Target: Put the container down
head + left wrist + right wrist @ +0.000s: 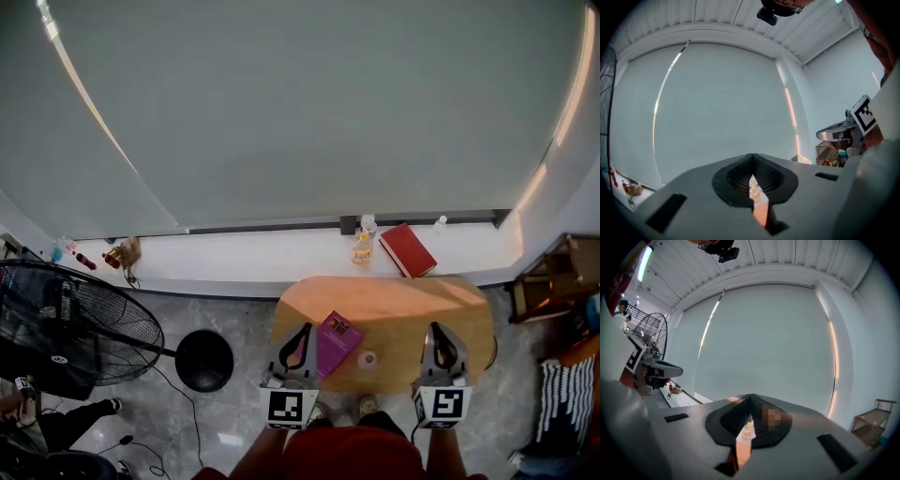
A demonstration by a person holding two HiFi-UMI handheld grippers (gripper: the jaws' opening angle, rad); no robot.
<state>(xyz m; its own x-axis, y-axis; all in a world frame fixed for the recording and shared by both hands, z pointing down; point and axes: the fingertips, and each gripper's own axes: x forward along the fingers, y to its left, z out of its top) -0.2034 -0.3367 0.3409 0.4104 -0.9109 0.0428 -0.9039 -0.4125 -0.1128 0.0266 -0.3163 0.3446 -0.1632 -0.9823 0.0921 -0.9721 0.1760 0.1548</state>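
Note:
A small white round container (367, 359) stands on the oval wooden table (403, 305), next to a purple box (336, 342) lying flat. My left gripper (302, 329) hovers level over the table's near left edge, just left of the purple box, its jaws shut with nothing between them. My right gripper (441, 329) hangs level over the near right part of the table, jaws together and empty. In the left gripper view the left gripper (752, 157) has its tips meeting; in the right gripper view the right gripper (750, 397) looks the same.
A white ledge (234, 258) runs behind the table under a grey blind. On it are a yellow bottle (363, 246), a red book (406, 249) and small items at the left. A black fan (70, 323) and a round black stool (204, 360) stand left of the table. A wooden shelf (558, 272) is at the right.

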